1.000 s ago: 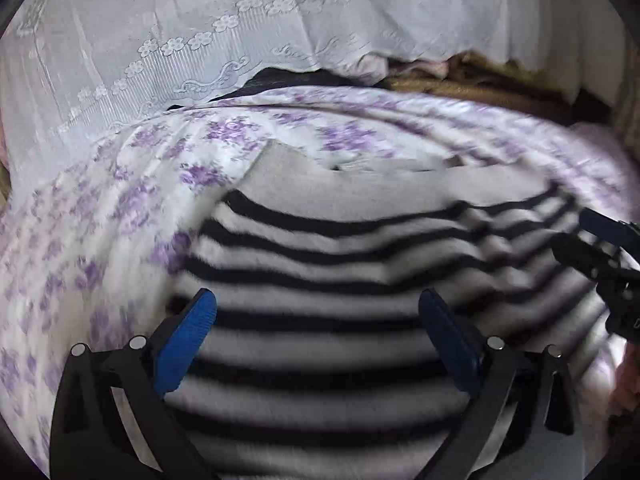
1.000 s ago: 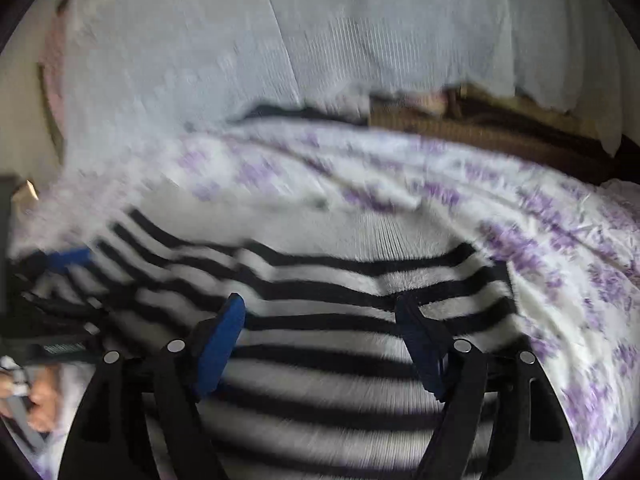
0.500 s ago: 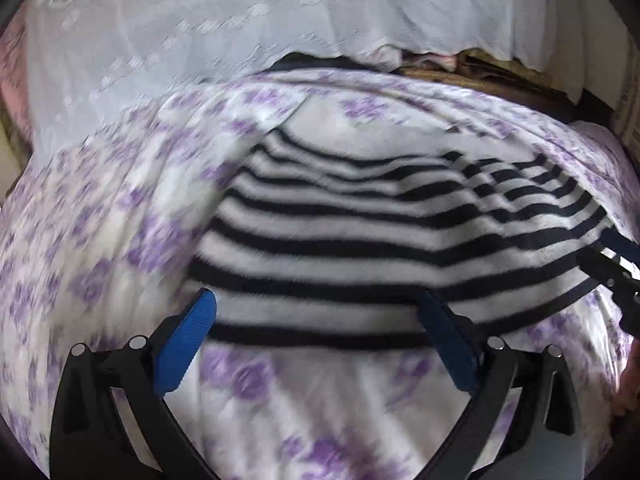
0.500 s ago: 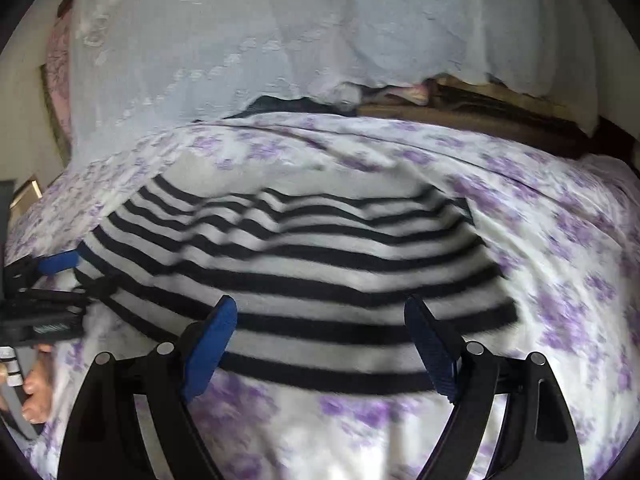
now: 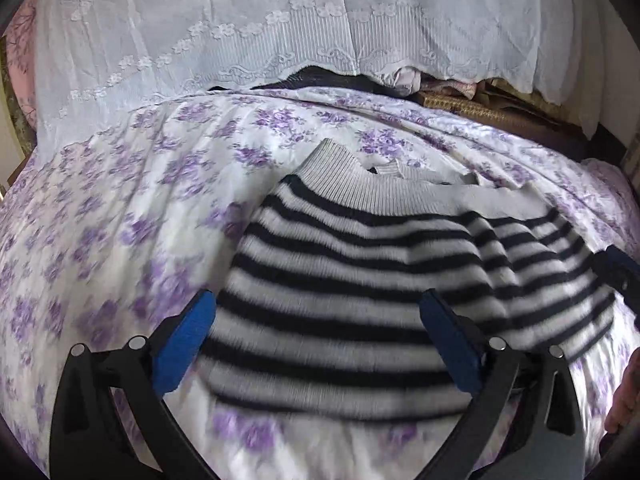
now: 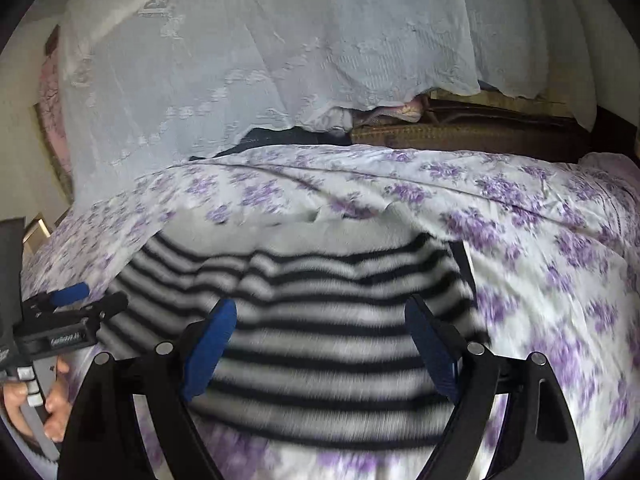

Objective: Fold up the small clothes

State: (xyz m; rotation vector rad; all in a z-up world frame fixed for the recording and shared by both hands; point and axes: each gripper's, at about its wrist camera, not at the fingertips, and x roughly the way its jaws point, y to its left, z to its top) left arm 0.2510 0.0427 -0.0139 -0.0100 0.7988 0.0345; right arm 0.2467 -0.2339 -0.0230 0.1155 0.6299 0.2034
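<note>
Sweater (image 5: pixel 360 280), black-and-white striped, lies folded on the purple-flowered bedsheet (image 5: pixel 120 220), grey ribbed band at its far edge. I hold my left gripper (image 5: pixel 320 344) and right gripper (image 6: pixel 320 348) above it, both spread wide with nothing pinched between the blue pads.

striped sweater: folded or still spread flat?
Folded. The black-and-white striped knit sweater lies as a compact block on the purple-flowered bedsheet, no sleeves sticking out, its grey ribbed band on top at the far edge.
</note>
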